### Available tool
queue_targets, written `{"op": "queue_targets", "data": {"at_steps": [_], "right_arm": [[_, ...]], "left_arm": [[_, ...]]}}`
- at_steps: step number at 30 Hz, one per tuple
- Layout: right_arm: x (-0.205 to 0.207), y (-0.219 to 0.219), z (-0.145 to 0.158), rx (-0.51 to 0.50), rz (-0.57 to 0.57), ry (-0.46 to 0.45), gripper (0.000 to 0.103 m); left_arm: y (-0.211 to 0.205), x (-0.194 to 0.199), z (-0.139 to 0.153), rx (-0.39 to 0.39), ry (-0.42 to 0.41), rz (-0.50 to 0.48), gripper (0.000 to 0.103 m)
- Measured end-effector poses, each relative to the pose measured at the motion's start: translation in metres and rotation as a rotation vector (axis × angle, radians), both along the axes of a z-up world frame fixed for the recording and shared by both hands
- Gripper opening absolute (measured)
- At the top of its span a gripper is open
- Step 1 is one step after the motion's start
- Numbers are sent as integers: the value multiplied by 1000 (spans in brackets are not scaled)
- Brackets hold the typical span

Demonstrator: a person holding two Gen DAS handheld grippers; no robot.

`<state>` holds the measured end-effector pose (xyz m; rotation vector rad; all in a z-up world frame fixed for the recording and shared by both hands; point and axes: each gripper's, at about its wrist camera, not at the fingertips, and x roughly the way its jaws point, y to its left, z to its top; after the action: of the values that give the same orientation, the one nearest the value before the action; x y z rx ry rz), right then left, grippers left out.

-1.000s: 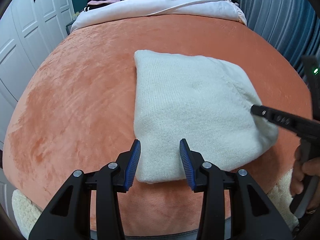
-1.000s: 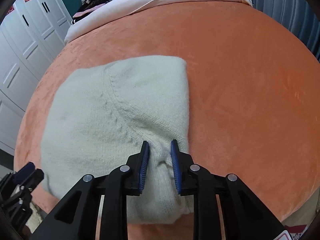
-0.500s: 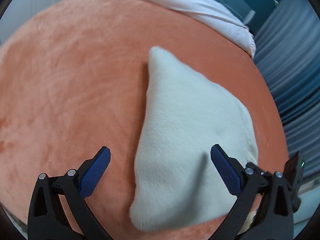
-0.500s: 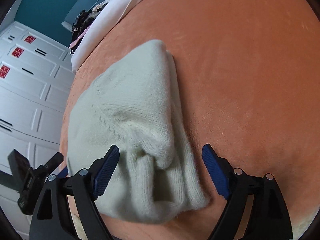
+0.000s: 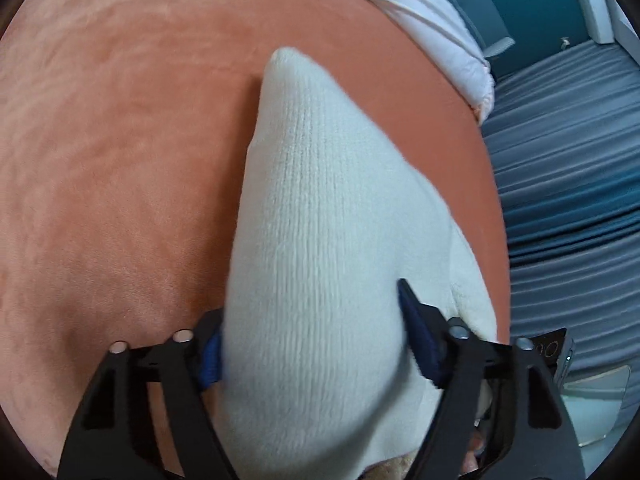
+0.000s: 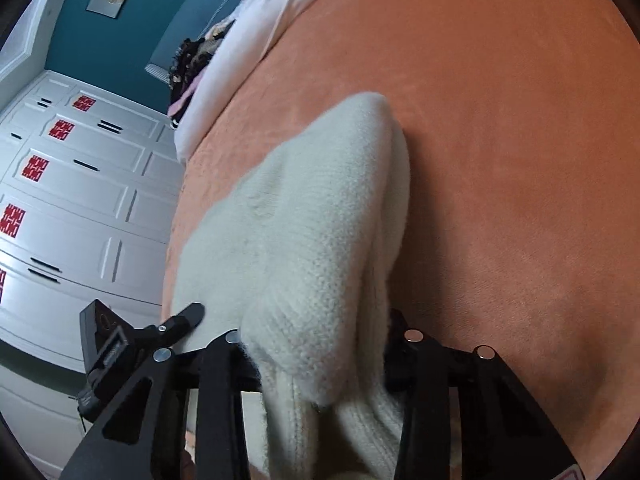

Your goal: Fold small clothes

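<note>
Left claw (image 5: pixel 310 344): jaws closing, the folded cream sweater (image 5: pixel 320 240) bulging up between them. Left blue pad (image 5: pixel 210 358) lies against the knit's left edge; right blue pad (image 5: pixel 418 340) presses into its right flank. Grasping the sweater's near end.

Sweater: small, ribbed knit, folded into a thick bundle. It lies on the orange blanket (image 5: pixel 120 160) of the bed, its far corner pointing away from the cameras, its near end at the bed's front edge. In the right wrist view the sweater (image 6: pixel 304 232) shows stacked layers along its right side, with a ribbed portion hanging down at the bottom.

Right claw (image 6: pixel 316 348): jaws closing, both pads hidden behind the knit. The sweater's near-right layers pass between the black fingers (image 6: pixel 416 360) and fill the gap; whether the pads already bite cannot be told. The left claw's body (image 6: pixel 132 344) shows at the sweater's left edge in this view.

Surroundings: white wardrobe (image 6: pixel 80 208) with red stickers at left; dark clothes pile (image 6: pixel 192 60) at the bed's far end; pale bedding (image 5: pixel 432 20) beyond the blanket; grey-blue curtain (image 5: pixel 568 160) at right.
</note>
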<state>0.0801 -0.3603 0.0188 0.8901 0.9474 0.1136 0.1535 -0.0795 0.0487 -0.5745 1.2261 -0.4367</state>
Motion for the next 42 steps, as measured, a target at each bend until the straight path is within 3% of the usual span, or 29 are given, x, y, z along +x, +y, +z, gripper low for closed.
{"op": "queue_targets", "data": {"at_steps": [3,9,13,15,16,17,19,21,23,26,29,33,37,39,40,42], "right_arm": [[-10,21,46,-79,21,-73,35],[-25,66,148,-235,76,-283,35],[-22,88,207,-228,118,-455,36],[-13,97,216,-223,129,-498,39],[-5,102,212,-207,130,-504,45],[3,105,202,-193,134,-496,53],[24,110,160,-202,121,-408,70],[30,112,114,-243,77,-263,72],[20,108,67,-250,29,-99,69],[-14,103,43,-182,1,-72,68],[-33,114,43,-235,34,-74,56],[-24,134,46,-306,114,-59,55],[-9,142,22,-289,159,10,56],[-1,146,11,-289,168,38,41],[2,146,11,-295,169,41,15],[5,143,19,-280,167,11,14]], "left_arm": [[6,-8,31,-33,-41,-13,61],[36,-33,128,-78,-257,-6,61],[70,-44,193,-84,-434,21,62],[84,-42,206,-62,-496,34,67],[89,-37,202,-49,-503,40,70],[95,-31,194,-33,-501,47,82],[110,-24,159,51,-466,71,92],[116,-12,111,177,-374,94,92],[133,-16,75,219,-279,111,89],[148,-43,55,250,-281,151,89],[142,-60,45,321,-307,135,89],[134,-62,30,409,-322,102,89],[128,-71,21,451,-313,84,89],[129,-69,17,469,-304,82,89],[128,-68,15,481,-300,82,89],[128,-67,13,504,-298,78,89]]}}
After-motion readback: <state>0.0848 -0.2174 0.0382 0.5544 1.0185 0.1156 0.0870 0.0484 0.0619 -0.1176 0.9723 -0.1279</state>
